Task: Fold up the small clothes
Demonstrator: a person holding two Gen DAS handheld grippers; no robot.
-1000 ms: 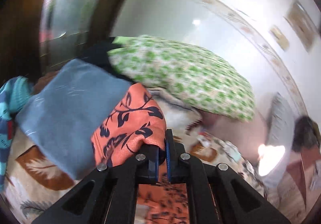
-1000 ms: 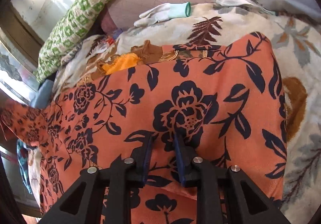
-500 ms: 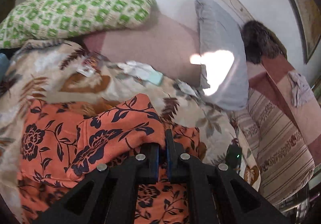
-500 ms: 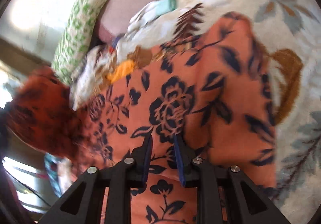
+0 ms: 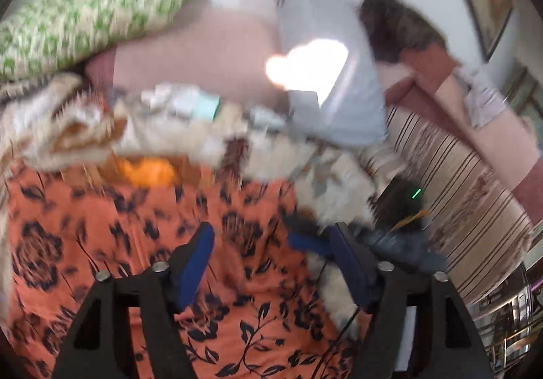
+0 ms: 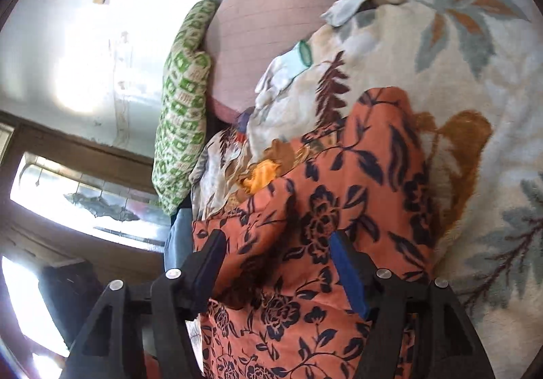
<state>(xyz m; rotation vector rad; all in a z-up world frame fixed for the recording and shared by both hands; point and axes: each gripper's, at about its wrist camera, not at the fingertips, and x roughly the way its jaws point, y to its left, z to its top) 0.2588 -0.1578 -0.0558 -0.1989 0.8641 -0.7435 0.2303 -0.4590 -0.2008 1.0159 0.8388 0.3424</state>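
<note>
While everything is being blurred in the left view, a fuzzy cream blanket [image 6: 475, 107] with leaf prints is being seen spread across the bed. On it, the thin orange garment [image 6: 366, 195] with dark navy flowers is being left lying, folded over itself. A quilted green-and-white pillow [image 6: 183, 107] is being propped by the wall. Both the left gripper [image 5: 271, 263] and right gripper [image 6: 275, 263] have just been opened; cloth is being straddled between spread jaws, not pinched.
</note>
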